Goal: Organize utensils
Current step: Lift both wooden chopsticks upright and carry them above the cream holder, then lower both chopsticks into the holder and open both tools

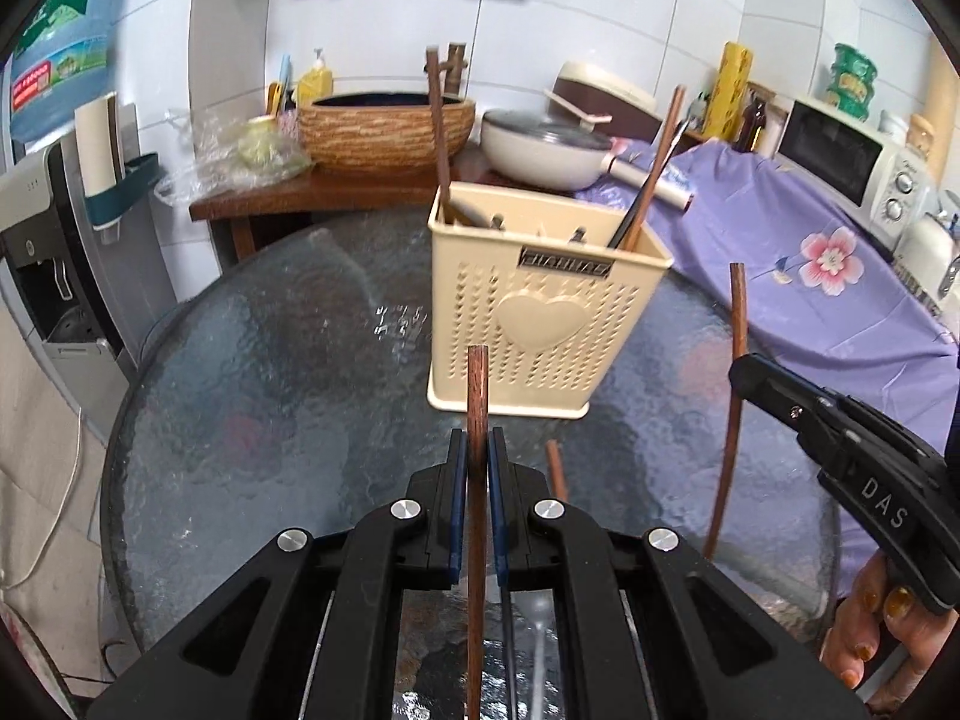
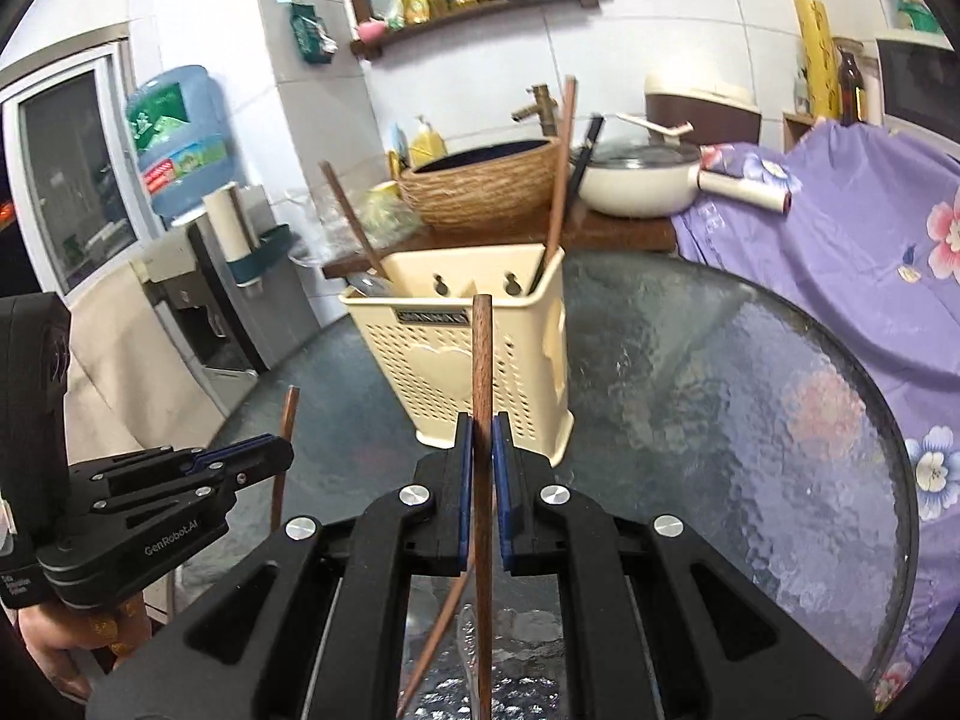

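A cream perforated utensil holder (image 1: 540, 306) with a heart on its front stands on the round glass table (image 1: 270, 390); it also shows in the right wrist view (image 2: 468, 360). Several wooden chopsticks and dark utensils stand in it. My left gripper (image 1: 478, 450) is shut on a wooden chopstick (image 1: 478, 396), held upright in front of the holder. My right gripper (image 2: 481, 438) is shut on another wooden chopstick (image 2: 482, 354), also upright and near the holder. The right gripper shows in the left view (image 1: 744, 375), the left gripper in the right view (image 2: 282, 450).
One more chopstick (image 1: 555, 471) lies on the table below the grippers. Behind the table, a wooden counter holds a woven basin (image 1: 384, 126) and a lidded pan (image 1: 546, 147). A purple flowered cloth (image 1: 810, 240) and a microwave (image 1: 852, 162) are at right, a water dispenser (image 1: 54, 210) at left.
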Available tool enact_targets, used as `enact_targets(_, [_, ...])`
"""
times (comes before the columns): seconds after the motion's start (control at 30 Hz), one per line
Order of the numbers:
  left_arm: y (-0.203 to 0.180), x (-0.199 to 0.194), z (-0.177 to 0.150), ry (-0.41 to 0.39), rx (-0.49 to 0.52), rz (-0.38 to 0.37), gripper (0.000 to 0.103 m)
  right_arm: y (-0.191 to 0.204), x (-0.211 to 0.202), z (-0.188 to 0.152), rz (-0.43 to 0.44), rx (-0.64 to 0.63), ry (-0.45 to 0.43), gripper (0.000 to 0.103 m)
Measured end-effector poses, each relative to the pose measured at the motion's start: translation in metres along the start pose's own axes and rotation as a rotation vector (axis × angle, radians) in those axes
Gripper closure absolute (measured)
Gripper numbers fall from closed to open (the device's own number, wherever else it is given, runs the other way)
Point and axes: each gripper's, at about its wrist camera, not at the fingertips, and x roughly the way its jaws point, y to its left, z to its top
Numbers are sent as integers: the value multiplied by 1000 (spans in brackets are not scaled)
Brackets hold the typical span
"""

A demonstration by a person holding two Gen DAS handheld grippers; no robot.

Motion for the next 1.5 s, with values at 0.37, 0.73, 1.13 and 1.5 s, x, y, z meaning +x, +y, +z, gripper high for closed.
enact_targets(0.37, [-4, -46, 11, -82, 14, -52, 96, 15, -41, 17, 55, -36, -59, 96])
enact_targets(0.73, [-8, -68, 30, -127, 23, -50, 96, 21, -57, 40, 68, -43, -81, 96])
enact_targets(1.13, [-13, -89, 64, -169, 30, -57, 96, 24, -66, 76, 72, -65, -78, 96])
enact_targets(1.5, [-17, -136, 132, -306, 8, -70, 96, 32, -96, 131, 68, -80, -162, 96])
